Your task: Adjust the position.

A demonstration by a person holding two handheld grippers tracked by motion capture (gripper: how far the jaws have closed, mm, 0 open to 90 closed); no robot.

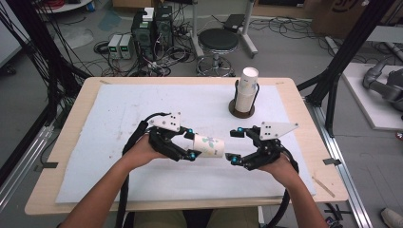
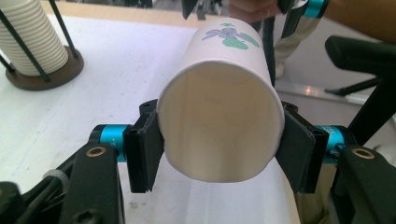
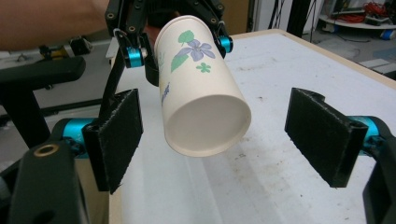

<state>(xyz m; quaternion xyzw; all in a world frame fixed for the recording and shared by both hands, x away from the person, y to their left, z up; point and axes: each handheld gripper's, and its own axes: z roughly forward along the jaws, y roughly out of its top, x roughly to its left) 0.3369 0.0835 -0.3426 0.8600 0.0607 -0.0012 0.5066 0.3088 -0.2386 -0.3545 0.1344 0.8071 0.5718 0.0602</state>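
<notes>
A white paper cup (image 1: 209, 146) printed with a purple flower lies on its side in the air above the white mat (image 1: 119, 114). My left gripper (image 1: 190, 143) is shut on it near the rim, and the pads press the cup's wall (image 2: 219, 121) on both sides, with the open mouth facing that gripper's camera. My right gripper (image 1: 235, 145) stands open just to the right, facing the cup's base. In the right gripper view the cup's base (image 3: 201, 102) hangs between the two wide-apart pads (image 3: 116, 140) without touching either.
A stack of paper cups (image 1: 246, 90) stands upright in a black wire holder on a round wooden base at the back of the mat, also in the left gripper view (image 2: 28, 42). Beyond the wooden table (image 1: 304, 137) are a stool (image 1: 217, 40) and computer boxes (image 1: 151, 28).
</notes>
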